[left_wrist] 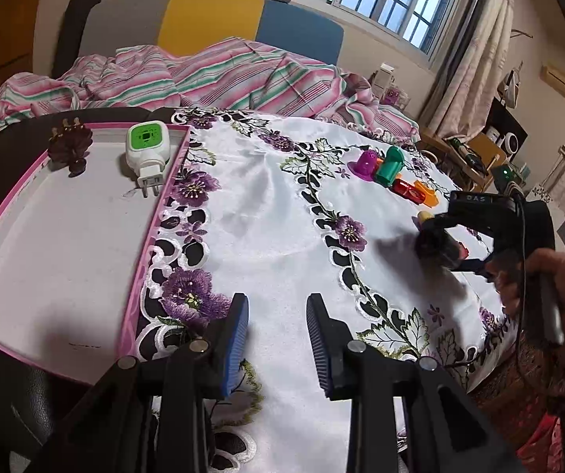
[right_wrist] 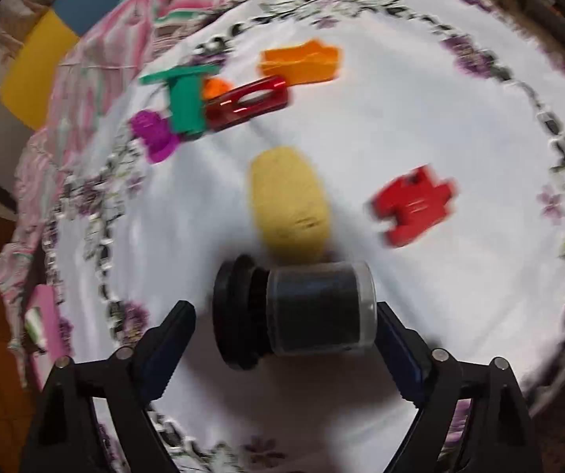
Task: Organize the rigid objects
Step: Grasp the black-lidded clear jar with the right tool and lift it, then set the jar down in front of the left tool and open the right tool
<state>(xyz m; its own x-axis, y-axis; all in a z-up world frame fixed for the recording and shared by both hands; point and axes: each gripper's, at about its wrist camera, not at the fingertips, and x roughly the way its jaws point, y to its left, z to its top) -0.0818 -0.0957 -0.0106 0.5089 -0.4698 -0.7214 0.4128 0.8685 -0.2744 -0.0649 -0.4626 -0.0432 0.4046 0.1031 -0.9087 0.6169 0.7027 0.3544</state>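
Right now the pink tray [left_wrist: 140, 236] is sitting on the counter's [left_wrist: 282, 216] left w/ a plug-in device [left_wrist: 146, 149] & dark clip [left_wrist: 70, 146] inside. Right hand-held gripper [right_wrist: 282, 339] is spreading wide around a black jar [right_wrist: 298, 311] lying sideways; left hand-held gripper [left_wrist: 278, 339] is hovering narrow, empty.

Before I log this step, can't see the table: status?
Left gripper open, empty. Right gripper open around the black jar, lying on its side, not clamped. Yellow piece just beyond it.
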